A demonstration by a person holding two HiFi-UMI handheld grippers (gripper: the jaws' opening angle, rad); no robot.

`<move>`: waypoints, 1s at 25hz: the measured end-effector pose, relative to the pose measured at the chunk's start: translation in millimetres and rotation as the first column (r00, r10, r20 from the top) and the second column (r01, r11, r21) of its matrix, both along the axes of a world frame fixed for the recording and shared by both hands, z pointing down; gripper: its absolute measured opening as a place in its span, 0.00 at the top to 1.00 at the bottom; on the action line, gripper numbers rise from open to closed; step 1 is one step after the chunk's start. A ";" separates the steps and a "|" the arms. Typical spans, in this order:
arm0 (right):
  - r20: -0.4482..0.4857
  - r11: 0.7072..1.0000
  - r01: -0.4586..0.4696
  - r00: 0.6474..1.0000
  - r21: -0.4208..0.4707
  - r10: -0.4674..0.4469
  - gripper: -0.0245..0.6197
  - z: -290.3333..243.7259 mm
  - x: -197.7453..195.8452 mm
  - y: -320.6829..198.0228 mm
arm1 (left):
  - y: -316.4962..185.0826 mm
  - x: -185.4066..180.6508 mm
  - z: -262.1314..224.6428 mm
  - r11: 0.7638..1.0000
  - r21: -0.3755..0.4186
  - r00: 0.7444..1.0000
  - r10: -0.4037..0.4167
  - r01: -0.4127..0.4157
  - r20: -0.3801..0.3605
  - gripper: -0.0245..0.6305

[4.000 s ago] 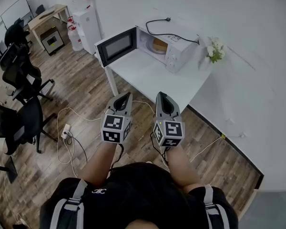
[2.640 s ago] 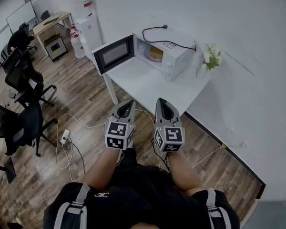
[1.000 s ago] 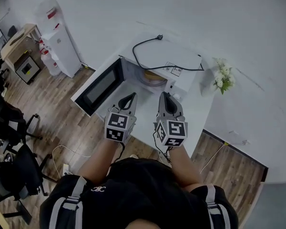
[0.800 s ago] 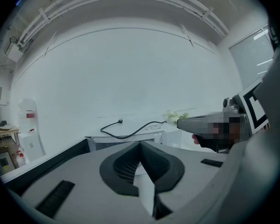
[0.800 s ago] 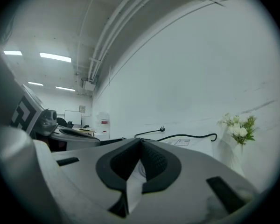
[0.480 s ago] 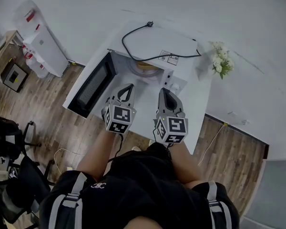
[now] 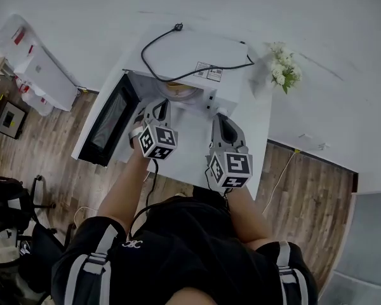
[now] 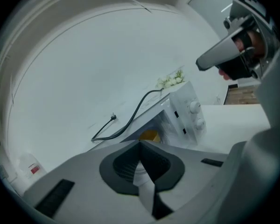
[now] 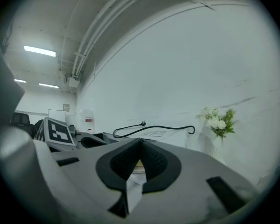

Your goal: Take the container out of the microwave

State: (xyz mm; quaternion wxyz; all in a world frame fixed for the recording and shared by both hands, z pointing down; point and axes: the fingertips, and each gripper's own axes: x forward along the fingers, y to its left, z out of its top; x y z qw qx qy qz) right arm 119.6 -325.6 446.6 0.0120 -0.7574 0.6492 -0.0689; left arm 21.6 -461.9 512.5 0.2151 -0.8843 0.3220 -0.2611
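The white microwave (image 7: 197,59) stands on a white table (image 7: 189,146) with its door (image 7: 108,124) swung open to the left. Inside sits a round yellowish container (image 7: 178,91), which shows in the left gripper view as a yellow patch (image 8: 150,135) in the opening. My left gripper (image 7: 155,105) is shut and empty, its tips just in front of the opening. It is rolled to one side. My right gripper (image 7: 220,117) is also shut and empty, and points at the microwave's control panel (image 8: 190,113) side. In the right gripper view the container (image 9: 138,165) peeks out behind the closed tips.
A black power cord (image 7: 178,46) lies loose on the microwave's top. A vase of white flowers (image 7: 280,70) stands at the table's right end by the wall. A white water dispenser (image 7: 35,68) stands to the left on the wooden floor (image 7: 57,170).
The person has stepped up to the table. Both grippers have moved forward and down toward the microwave; the left one has rolled over and reached the opening.
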 end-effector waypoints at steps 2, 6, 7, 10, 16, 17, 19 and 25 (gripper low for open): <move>0.002 1.000 -0.023 1.000 0.000 0.023 0.95 -0.3 13.7 0.8 | -12.7 10.5 11.4 1.000 0.012 0.999 -0.005 0.005 0.044 0.94; 0.006 0.998 -0.065 0.998 0.001 0.065 0.95 -0.2 40.3 -0.4 | -30.5 29.8 34.9 1.000 0.008 0.995 -0.001 0.001 0.102 0.94; 0.009 0.997 -0.074 0.997 0.001 0.074 0.95 0.2 46.6 -0.7 | -33.0 34.4 41.6 1.000 0.001 0.993 0.003 -0.003 0.115 0.94; 0.011 0.996 -0.090 0.996 0.003 0.090 0.95 0.1 63.1 -2.9 | -42.4 47.2 60.2 1.000 -0.014 0.987 0.015 -0.013 0.158 0.93; 0.008 0.995 -0.097 0.995 -0.014 0.097 0.95 4.7 82.5 -7.1 | -66.4 69.5 92.4 0.998 -0.006 0.954 0.054 -0.055 0.294 0.82; 0.005 0.995 -0.096 0.995 -0.017 0.096 0.95 5.7 84.7 -8.0 | -71.8 73.7 96.3 0.998 0.001 0.948 0.058 -0.061 0.313 0.82; -0.011 0.995 -0.097 0.995 -0.021 0.097 0.95 6.8 87.5 -9.3 | -82.3 81.2 103.4 0.997 0.012 0.936 0.065 -0.074 0.345 0.80; -0.082 0.995 -0.092 0.993 -0.030 0.089 0.95 6.5 86.1 -8.2 | -106.1 95.6 130.8 0.996 -0.027 0.901 0.089 -0.086 0.424 0.76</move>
